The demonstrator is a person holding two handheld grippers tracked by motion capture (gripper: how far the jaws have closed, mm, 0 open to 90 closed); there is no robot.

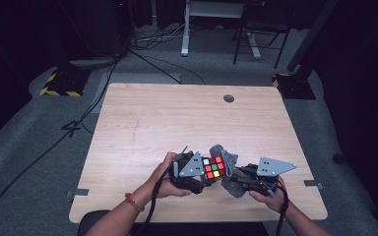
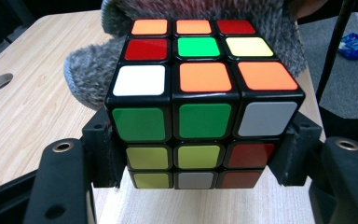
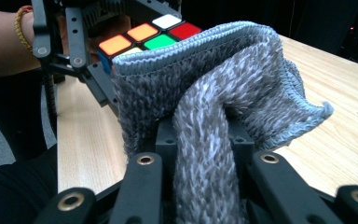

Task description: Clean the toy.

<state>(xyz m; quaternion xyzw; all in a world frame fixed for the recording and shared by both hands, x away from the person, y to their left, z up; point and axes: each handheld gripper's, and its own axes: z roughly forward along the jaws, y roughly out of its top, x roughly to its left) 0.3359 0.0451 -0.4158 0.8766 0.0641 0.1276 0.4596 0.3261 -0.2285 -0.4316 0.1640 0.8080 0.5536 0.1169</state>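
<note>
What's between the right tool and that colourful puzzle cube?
A grey fuzzy cloth, gripped by the right tool, lies against the cube, as its own view shows.

Readable text: none in any view.
Cube (image 2: pixel 204 109) stickers: plain colours, no letters or numbers.
Blue packet (image 2: pixel 357 45) on floor: print too blurred to read.

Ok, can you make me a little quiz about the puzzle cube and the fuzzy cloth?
1. True or false: the left gripper is shut on the puzzle cube.
2. What does the right gripper hold? A) grey cloth B) a spoon C) nothing
3. Fill in: the middle sticker on the cube's top face is ____.

Key: 1 true. 2 A. 3 green.
</note>
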